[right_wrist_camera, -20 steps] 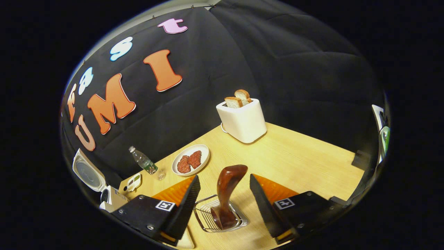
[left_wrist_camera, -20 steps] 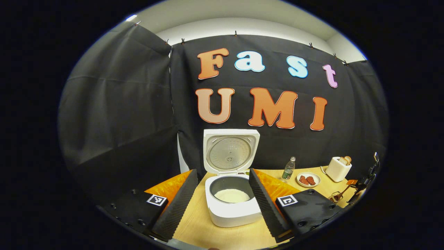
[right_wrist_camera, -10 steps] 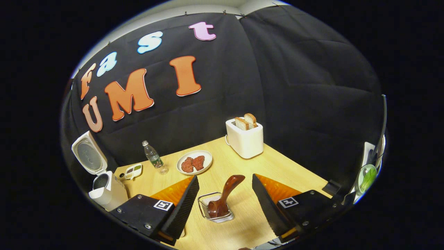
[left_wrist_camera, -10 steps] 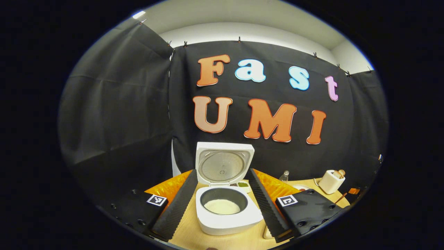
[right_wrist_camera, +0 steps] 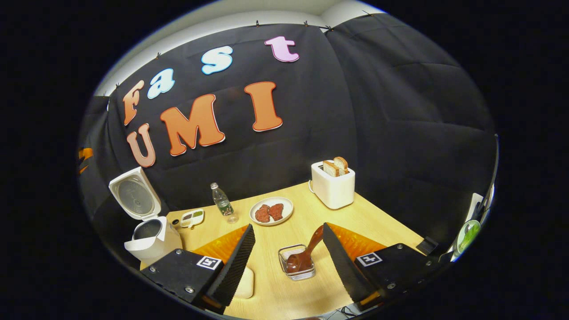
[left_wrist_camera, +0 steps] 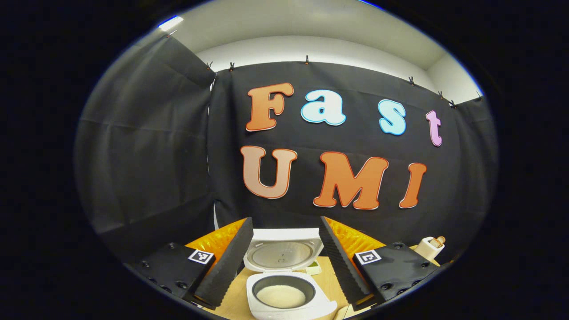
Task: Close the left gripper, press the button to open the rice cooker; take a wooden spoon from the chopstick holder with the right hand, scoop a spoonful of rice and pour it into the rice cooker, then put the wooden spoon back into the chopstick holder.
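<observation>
The white rice cooker (left_wrist_camera: pixel 291 306) stands with its lid (left_wrist_camera: pixel 282 254) up and white rice (left_wrist_camera: pixel 281 295) in the dark pot. My left gripper (left_wrist_camera: pixel 284 221) hangs open above and in front of it, holding nothing. In the right gripper view the cooker (right_wrist_camera: pixel 153 242) stands far left. The dark wooden spoon (right_wrist_camera: pixel 306 251) leans in the wire chopstick holder (right_wrist_camera: pixel 297 268) on the table. My right gripper (right_wrist_camera: pixel 288 226) is open, back from the holder, with the spoon's handle close to the right finger and clear of both.
On the wooden table (right_wrist_camera: pixel 378 218) stand a toaster (right_wrist_camera: pixel 333 186) with bread, a plate of meat (right_wrist_camera: pixel 271 211), a water bottle (right_wrist_camera: pixel 222 206) and a small dish (right_wrist_camera: pixel 192 217). A pale rounded object (right_wrist_camera: pixel 245 282) lies by the right gripper's left finger. The toaster (left_wrist_camera: pixel 429 247) sits far right.
Both grippers have drawn back and up from the table. The cooker has slid lower in the left gripper view. The spoon and holder look smaller and stay in place.
</observation>
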A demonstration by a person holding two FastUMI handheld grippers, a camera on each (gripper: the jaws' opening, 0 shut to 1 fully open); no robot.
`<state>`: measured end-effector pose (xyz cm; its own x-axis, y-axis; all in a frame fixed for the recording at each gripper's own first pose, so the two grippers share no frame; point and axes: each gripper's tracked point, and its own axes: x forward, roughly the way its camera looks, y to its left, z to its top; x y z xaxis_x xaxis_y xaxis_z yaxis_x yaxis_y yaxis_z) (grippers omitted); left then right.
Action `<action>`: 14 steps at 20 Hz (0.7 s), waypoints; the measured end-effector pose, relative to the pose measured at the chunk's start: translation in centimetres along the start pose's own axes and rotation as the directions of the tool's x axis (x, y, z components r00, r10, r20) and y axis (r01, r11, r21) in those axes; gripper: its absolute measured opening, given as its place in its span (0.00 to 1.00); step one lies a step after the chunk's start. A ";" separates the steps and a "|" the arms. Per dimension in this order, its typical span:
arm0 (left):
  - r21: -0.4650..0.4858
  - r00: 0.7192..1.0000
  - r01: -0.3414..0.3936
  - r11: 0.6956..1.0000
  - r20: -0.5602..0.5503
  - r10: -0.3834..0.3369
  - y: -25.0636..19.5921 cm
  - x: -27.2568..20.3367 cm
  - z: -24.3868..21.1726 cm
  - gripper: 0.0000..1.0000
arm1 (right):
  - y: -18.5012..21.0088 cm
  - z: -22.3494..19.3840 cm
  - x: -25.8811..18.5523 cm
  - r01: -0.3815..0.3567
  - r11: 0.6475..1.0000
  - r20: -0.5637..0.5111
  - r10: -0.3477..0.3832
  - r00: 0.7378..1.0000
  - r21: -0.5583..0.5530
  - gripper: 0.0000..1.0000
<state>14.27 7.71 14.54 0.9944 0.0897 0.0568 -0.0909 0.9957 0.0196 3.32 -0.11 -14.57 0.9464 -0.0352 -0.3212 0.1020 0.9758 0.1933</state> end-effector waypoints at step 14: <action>0.069 0.985 -0.051 0.996 -0.160 0.061 1.4 19.2 -4.4 0.99 | -2.4 2.8 -1.8 0.102 0.993 0.059 -0.099 0.993 -0.058 0.95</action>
<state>33.43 10.90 11.30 0.9828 0.1534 -0.1025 -0.1449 0.9857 0.0857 2.23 -3.00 -11.81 0.9482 -0.1442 -0.2830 0.1804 0.9779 0.1058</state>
